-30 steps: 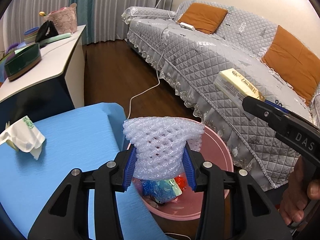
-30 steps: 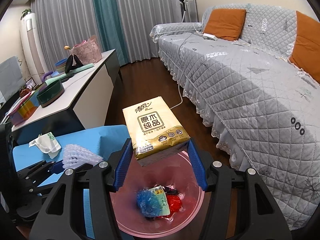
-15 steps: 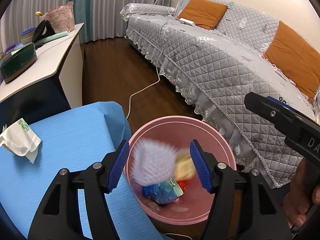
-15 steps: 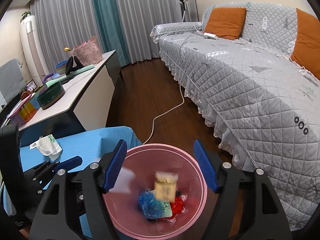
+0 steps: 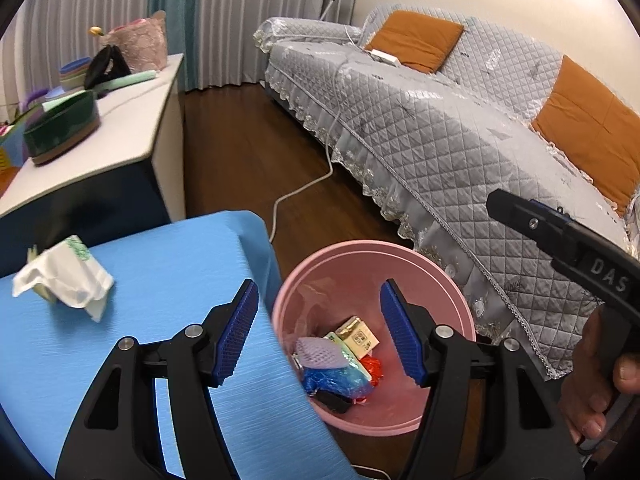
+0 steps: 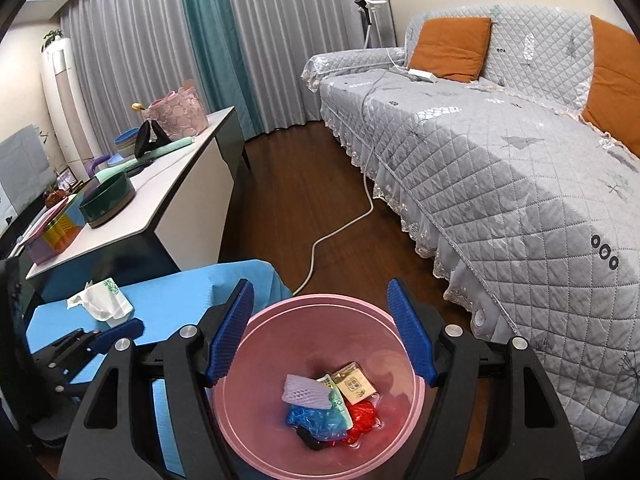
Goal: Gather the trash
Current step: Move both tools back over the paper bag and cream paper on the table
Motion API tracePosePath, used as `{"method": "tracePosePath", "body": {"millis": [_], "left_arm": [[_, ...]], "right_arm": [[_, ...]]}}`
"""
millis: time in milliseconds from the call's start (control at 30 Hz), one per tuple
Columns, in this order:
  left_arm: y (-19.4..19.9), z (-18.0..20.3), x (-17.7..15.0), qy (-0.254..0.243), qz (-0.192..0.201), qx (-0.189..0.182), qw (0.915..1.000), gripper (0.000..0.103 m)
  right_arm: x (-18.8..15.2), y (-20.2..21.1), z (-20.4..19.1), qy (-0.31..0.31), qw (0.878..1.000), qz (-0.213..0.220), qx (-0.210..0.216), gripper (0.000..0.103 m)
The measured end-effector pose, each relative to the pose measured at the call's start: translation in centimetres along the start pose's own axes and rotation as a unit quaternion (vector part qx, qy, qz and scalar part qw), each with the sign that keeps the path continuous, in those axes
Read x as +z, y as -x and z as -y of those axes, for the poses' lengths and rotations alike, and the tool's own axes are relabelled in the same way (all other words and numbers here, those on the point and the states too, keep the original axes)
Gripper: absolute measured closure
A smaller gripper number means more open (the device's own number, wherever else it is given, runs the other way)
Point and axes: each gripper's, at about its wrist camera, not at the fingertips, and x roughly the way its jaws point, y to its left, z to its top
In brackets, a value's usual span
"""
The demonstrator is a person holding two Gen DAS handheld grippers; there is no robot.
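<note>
Both grippers' fingers have just been opening and stand released, nothing between them; the left gripper (image 5: 318, 332) and right gripper (image 6: 320, 330) hang over the pink bin (image 6: 256, 432); foam net (image 6: 306, 391) and tissue pack (image 6: 355, 382) lie at its bottom; only the left view shows a hand (image 5: 600, 380); crumpled tissue (image 5: 66, 282) rests on the blue desk (image 5: 168, 272).

White capitals "DAS" stand on the black body of the right gripper (image 5: 600, 268), which shows at the right of the pink bin (image 5: 448, 288) in the left wrist view. Inside that bin, the yellow tissue pack (image 6: 354, 383) carries a framed printed label with dark characters, too small to read. The crumpled white wrapper (image 5: 66, 280) on the blue table (image 5: 160, 272), left of the bin, bears green print, also illegible.
</note>
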Motion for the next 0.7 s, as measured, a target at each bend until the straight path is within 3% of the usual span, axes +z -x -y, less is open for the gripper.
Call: {"method": "tracePosePath", "body": {"millis": [167,400,700], "left_arm": [[2.8,-2.0,0.3,0.009,0.021,0.011,0.9997,0.041],[7.1,-5.6,0.3,0.025,0.05,0.03,0.998,0.041],[12.4,-11.4,-0.4,0.053,0.082,0.063,0.9932,0.041]], "right_arm": [[0.1,0.9,-1.8,0.012,1.0,0.011,0.007,0.038],[0.0,2.6,-6.2,0.039,0.998,0.034,0.033,0.055],[-1.0,3.7,-12.9,0.084,0.993,0.052,0.071,0.061]]}}
